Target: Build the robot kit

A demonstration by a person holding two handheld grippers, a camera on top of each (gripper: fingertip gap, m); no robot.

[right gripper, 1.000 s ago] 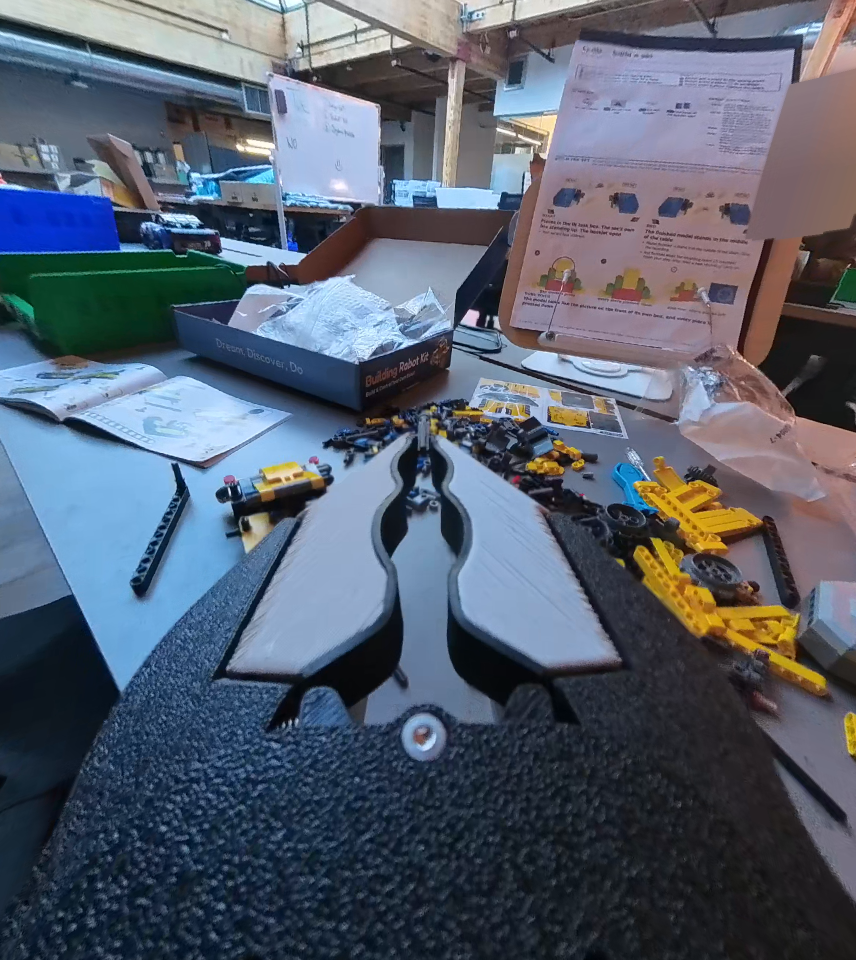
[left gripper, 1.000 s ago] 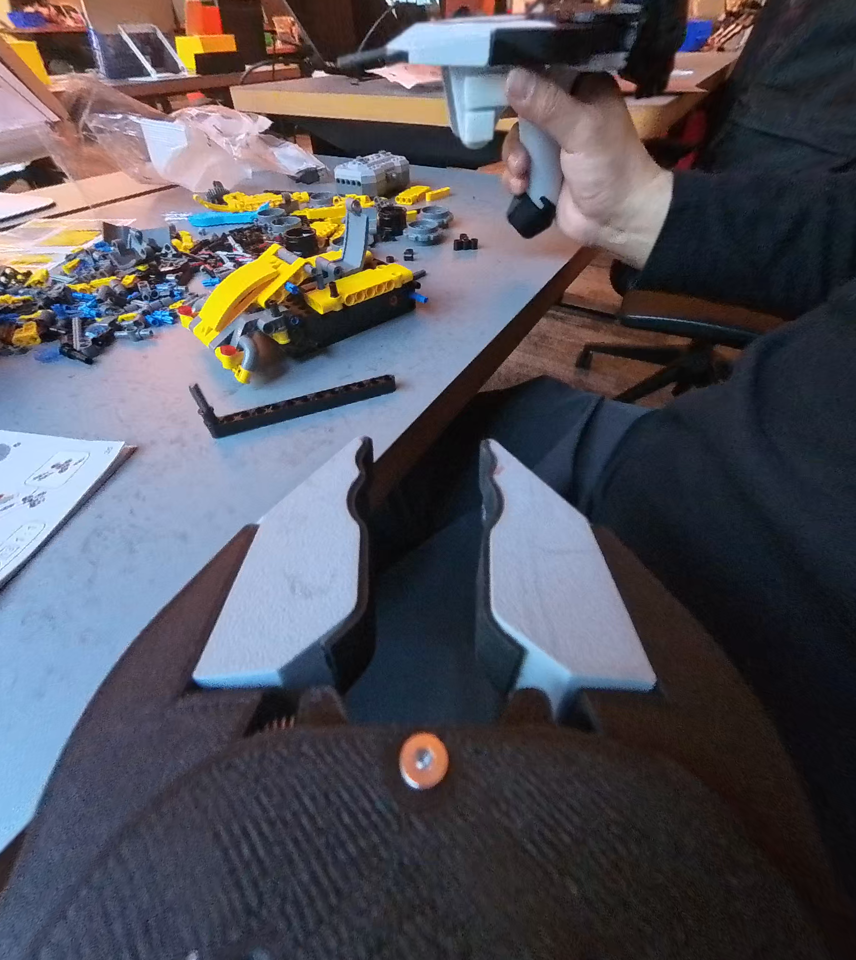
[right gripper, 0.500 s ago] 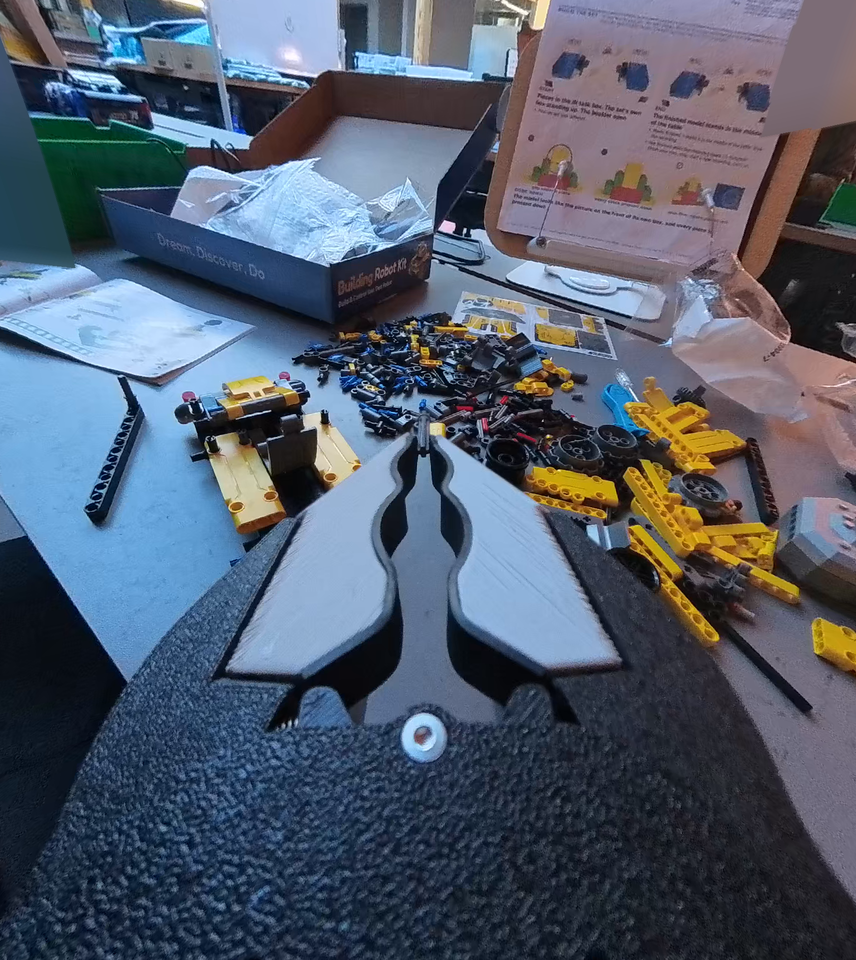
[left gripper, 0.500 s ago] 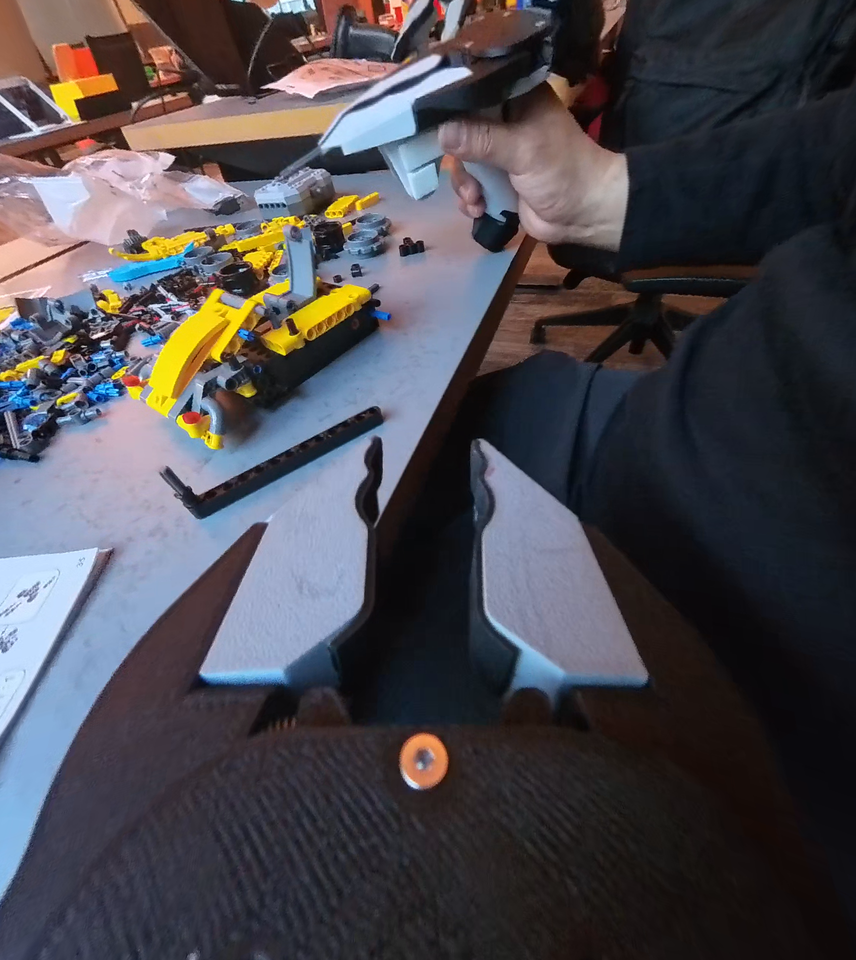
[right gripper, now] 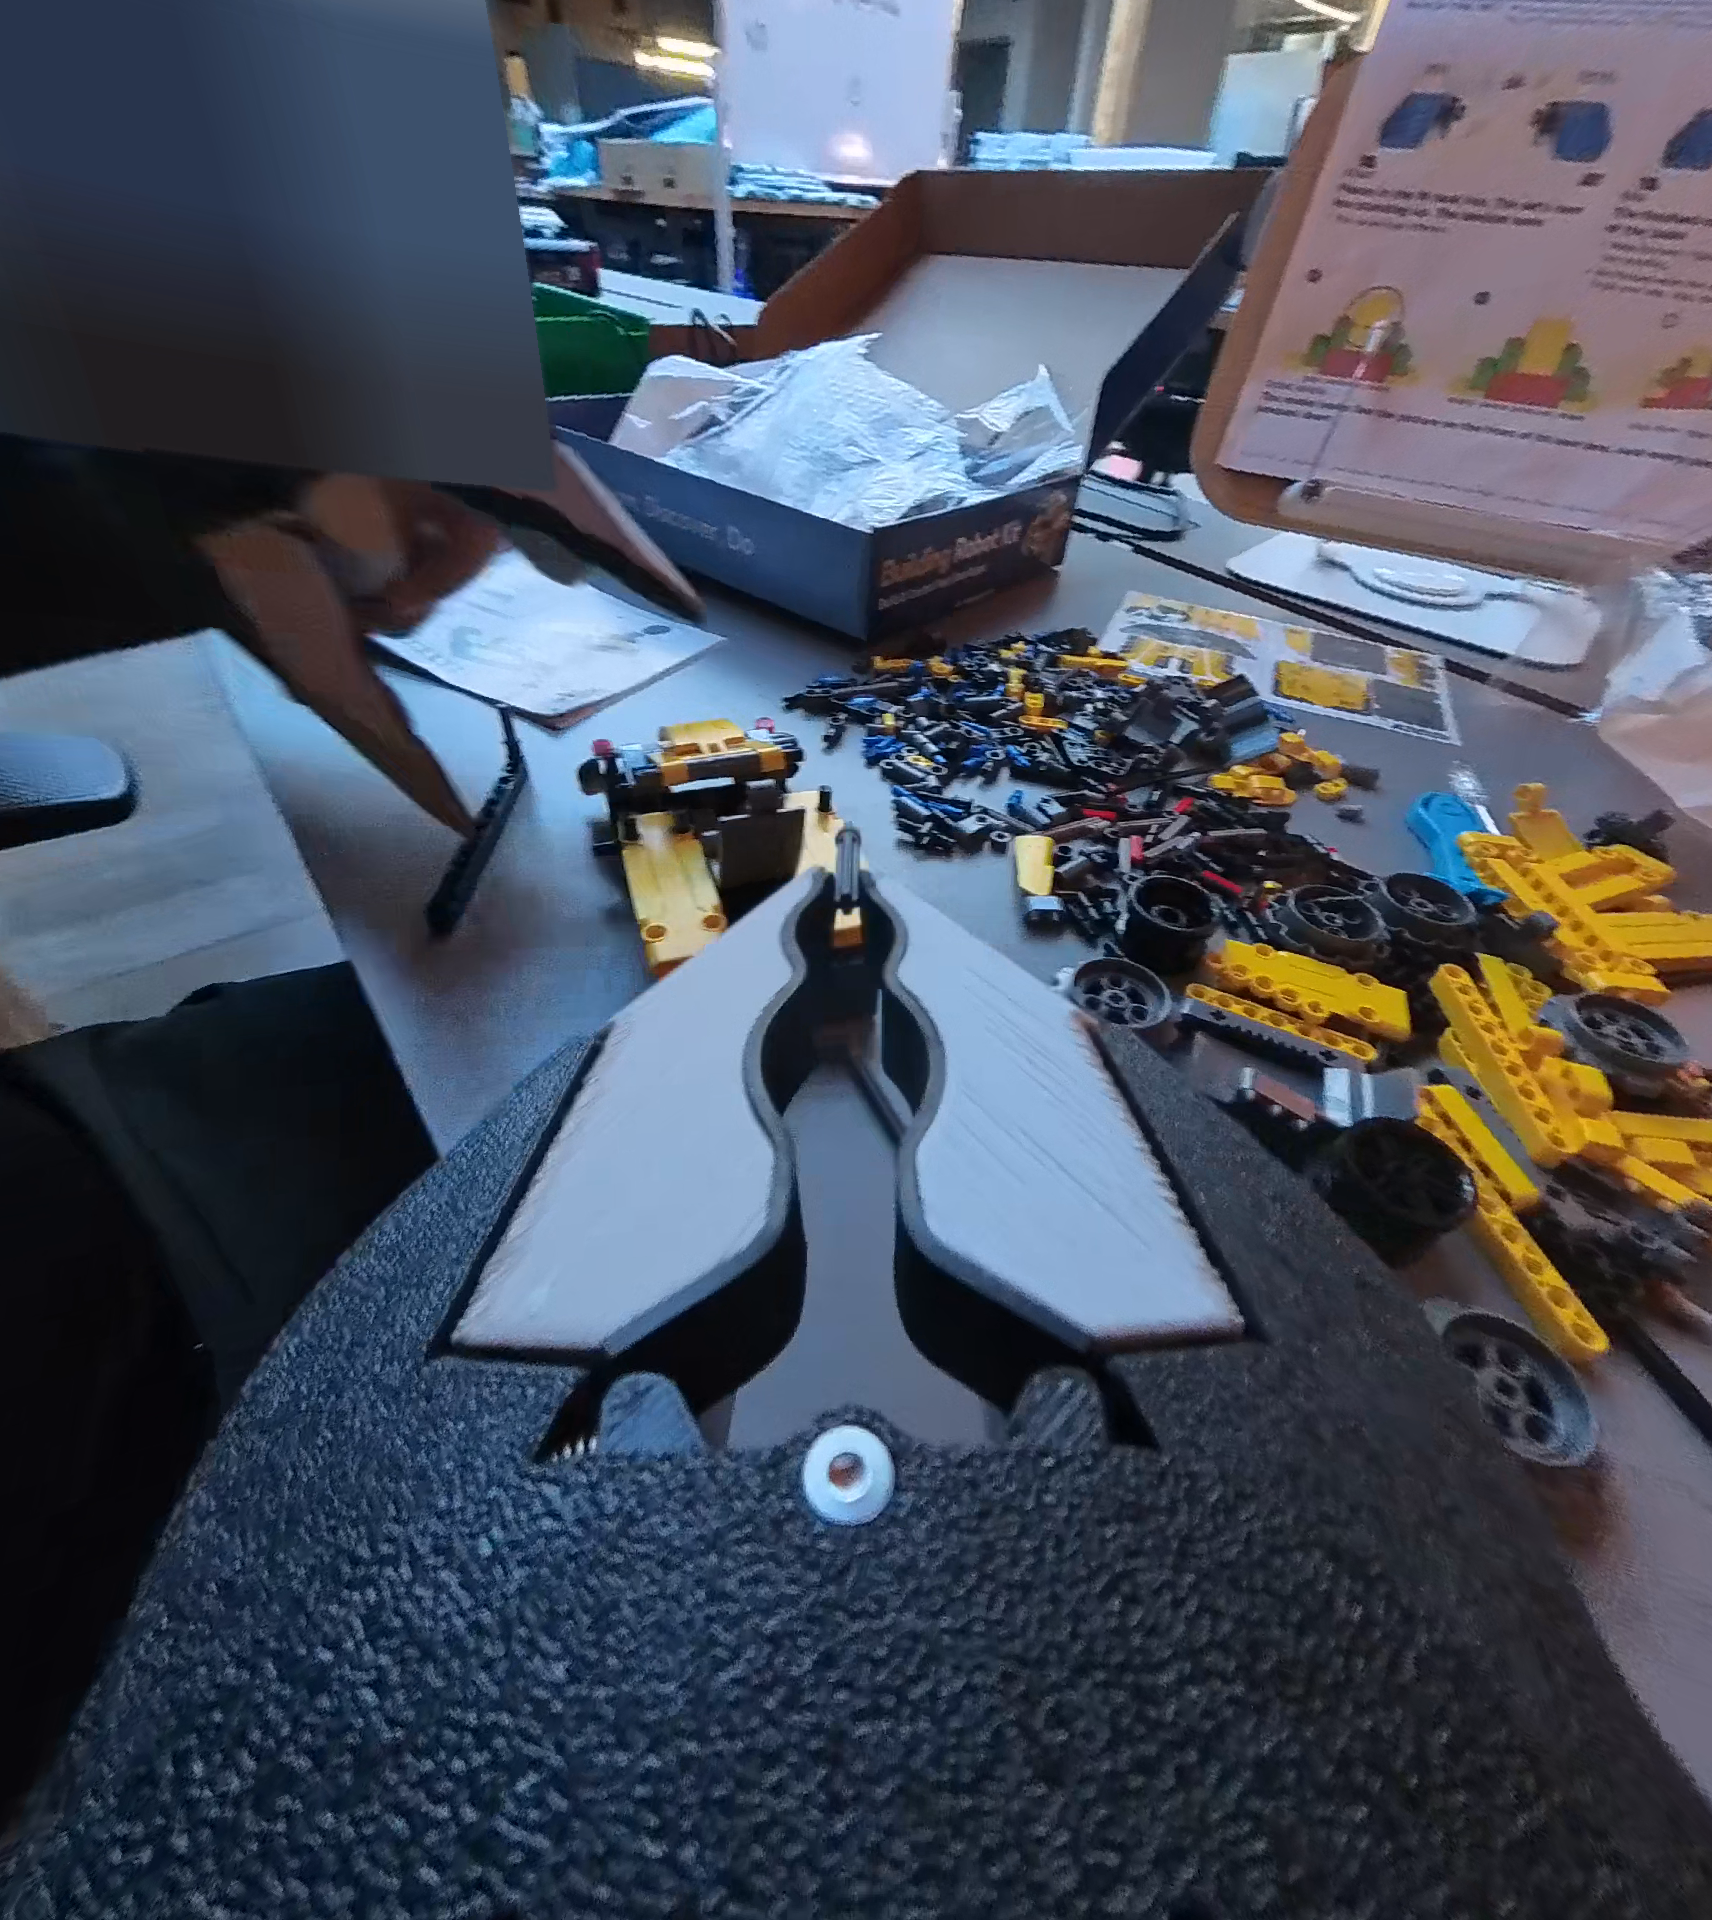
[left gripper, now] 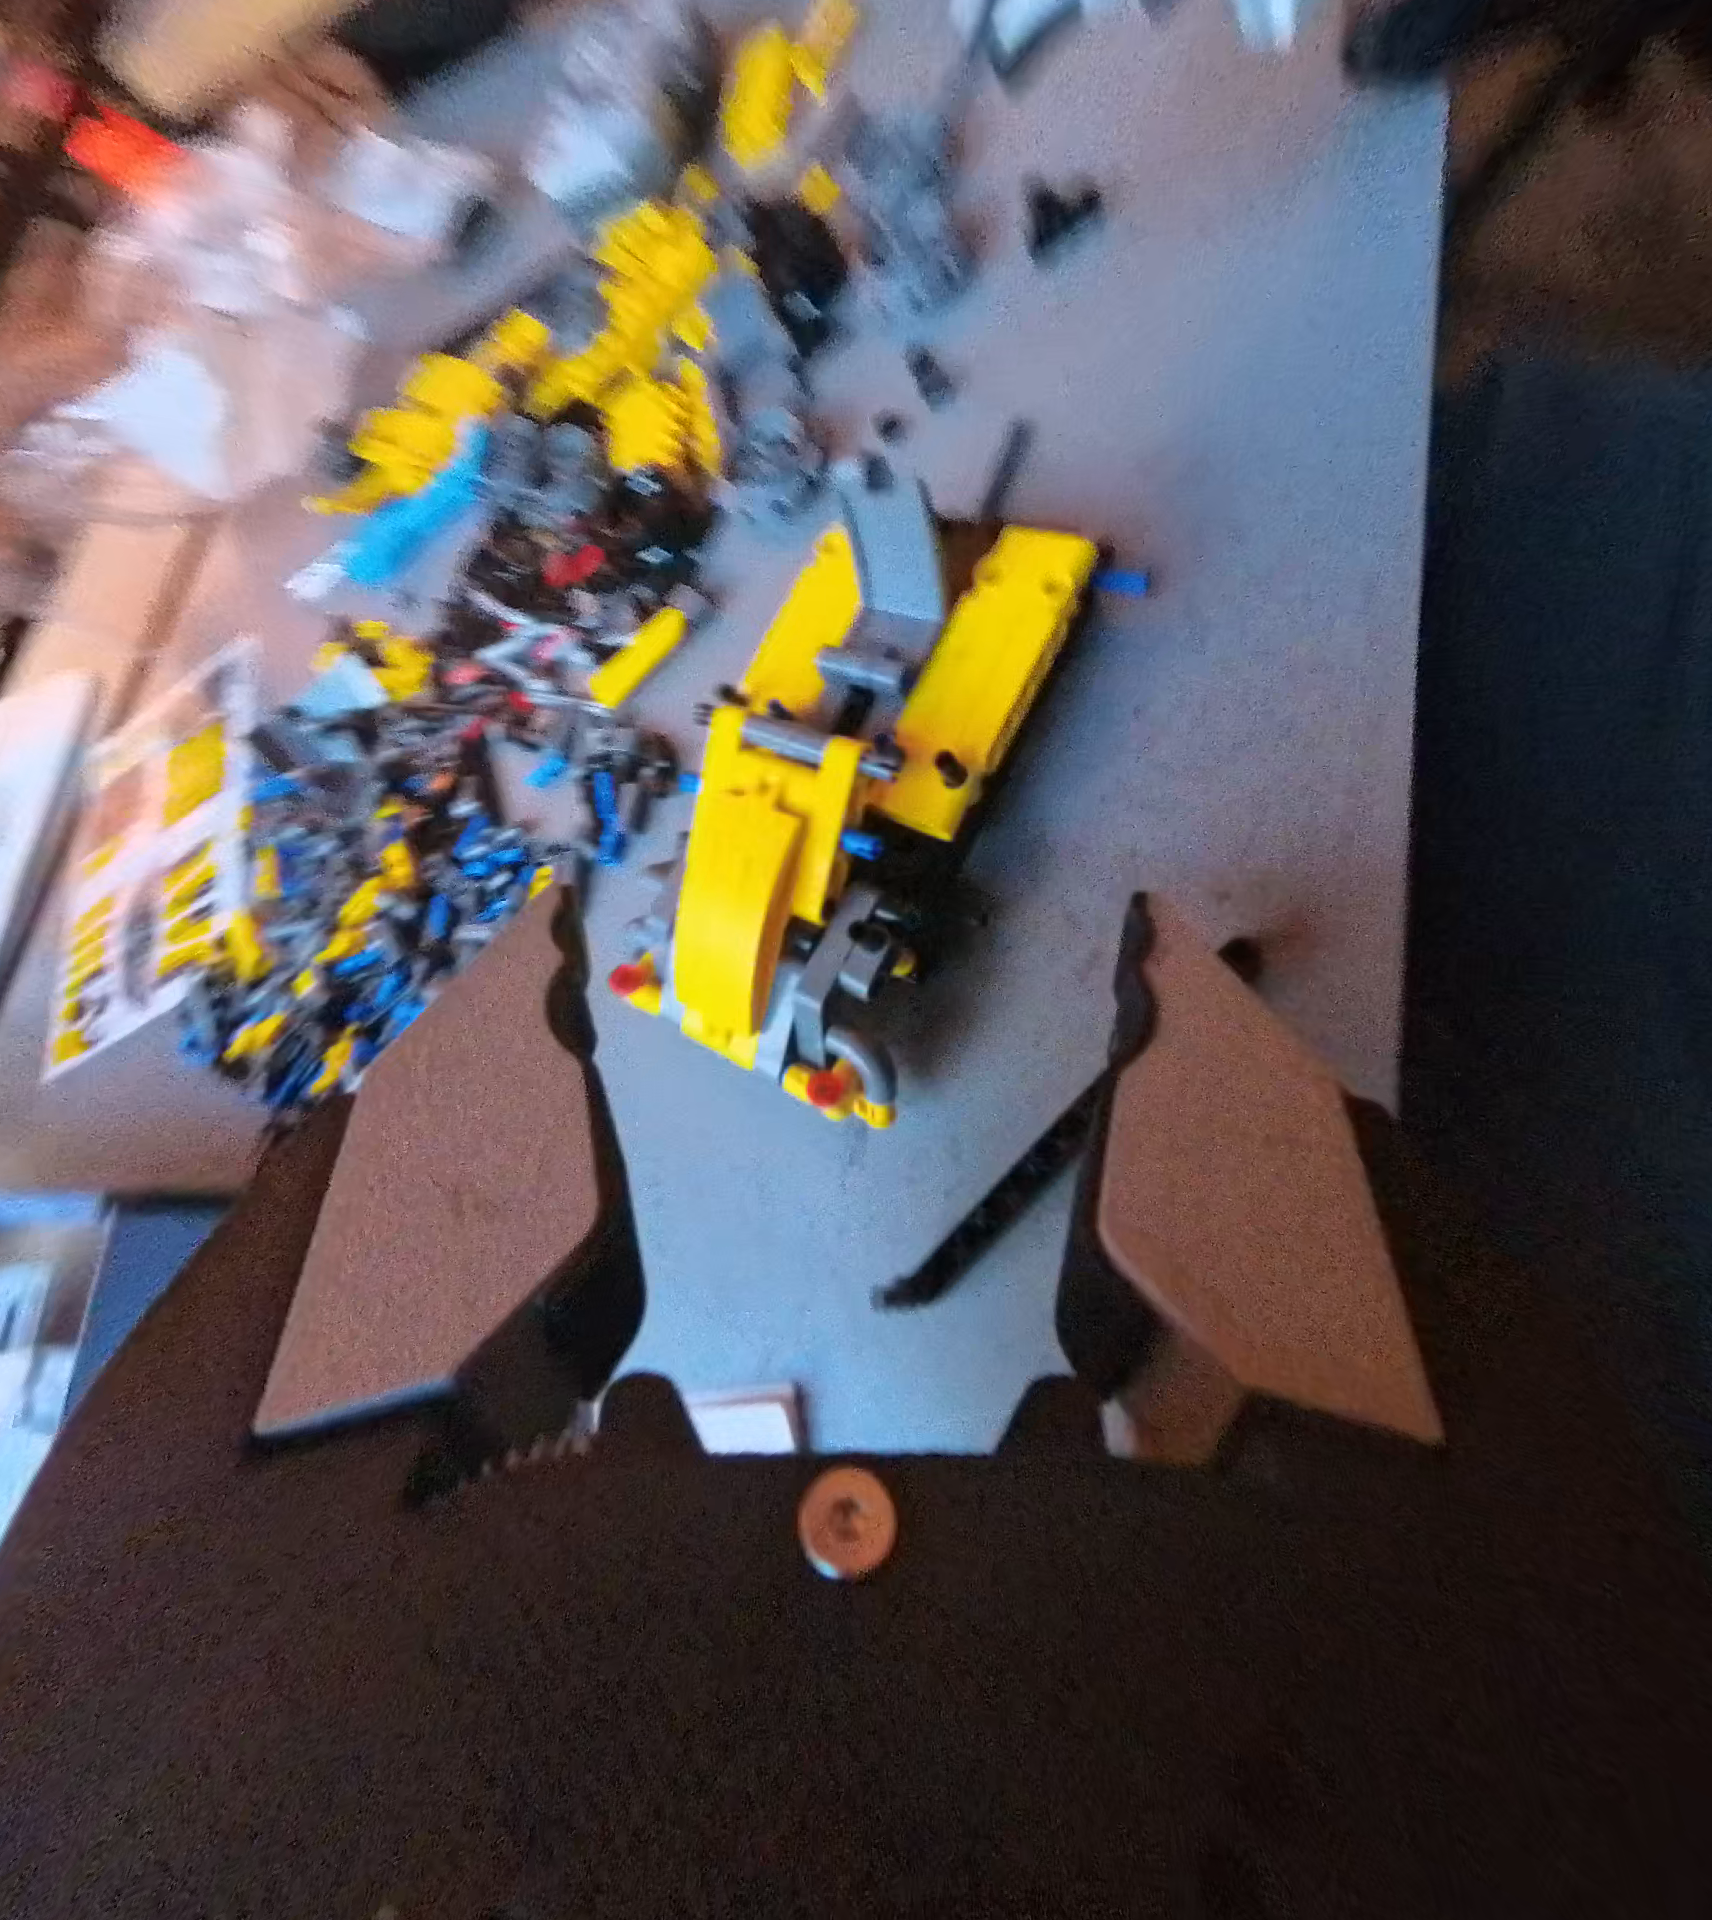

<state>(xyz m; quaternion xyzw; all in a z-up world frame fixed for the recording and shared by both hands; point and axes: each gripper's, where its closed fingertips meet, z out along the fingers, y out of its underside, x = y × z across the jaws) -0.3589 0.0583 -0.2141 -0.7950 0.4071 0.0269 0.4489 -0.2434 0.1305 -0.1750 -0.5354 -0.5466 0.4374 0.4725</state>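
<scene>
On the grey table (left gripper: 1247, 436), my left gripper (left gripper: 852, 914) gapes above the yellow model (left gripper: 831, 810); my right gripper (right gripper: 844, 883) pinches a thin black pin (right gripper: 846, 862) at twelve o'clock.

A strip of bare table (left gripper: 1247, 499) runs along the near edge, beside the yellow model (left gripper: 831, 790). A long black beam (left gripper: 1008, 1195) lies across it. Farther in, the heap of small parts (right gripper: 1091, 748) and yellow beams (right gripper: 1558, 1039) crowds the surface. The open box (right gripper: 831, 520) blocks the back.
</scene>
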